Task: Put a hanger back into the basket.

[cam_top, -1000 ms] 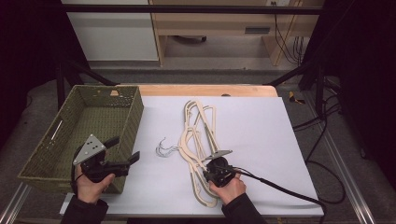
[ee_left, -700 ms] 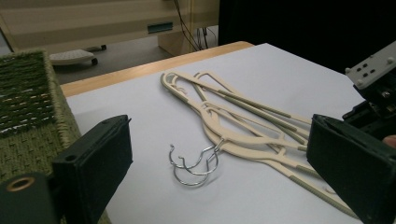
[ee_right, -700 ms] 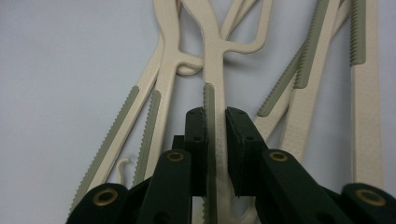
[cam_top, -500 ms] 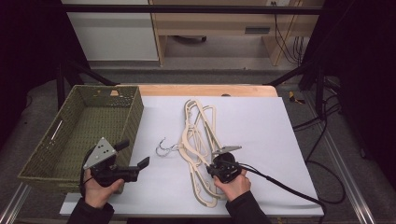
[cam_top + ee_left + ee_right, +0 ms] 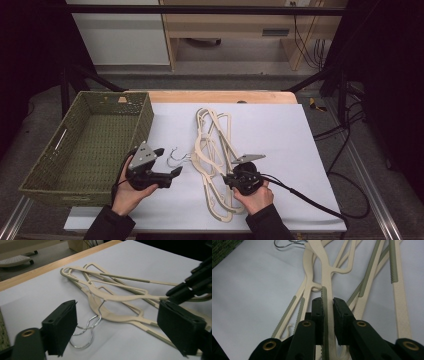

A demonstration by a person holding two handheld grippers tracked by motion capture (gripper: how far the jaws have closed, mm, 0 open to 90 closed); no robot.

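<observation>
Right gripper view: ribbed cream plastic hangers (image 5: 327, 277).

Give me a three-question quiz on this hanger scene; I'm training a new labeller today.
1. True or false: the right gripper is shut on a hanger.
2. What stands at the left of the table in the high view? A) a green basket B) a blue bucket C) a red box
3. In the left gripper view, which part of the hangers lies between the jaws of the left gripper?

Key:
1. True: its pads press on a cream hanger's arm.
2. A, the basket.
3. The wire hooks; the jaws stand open and have just been closing, with nothing gripped.
</observation>
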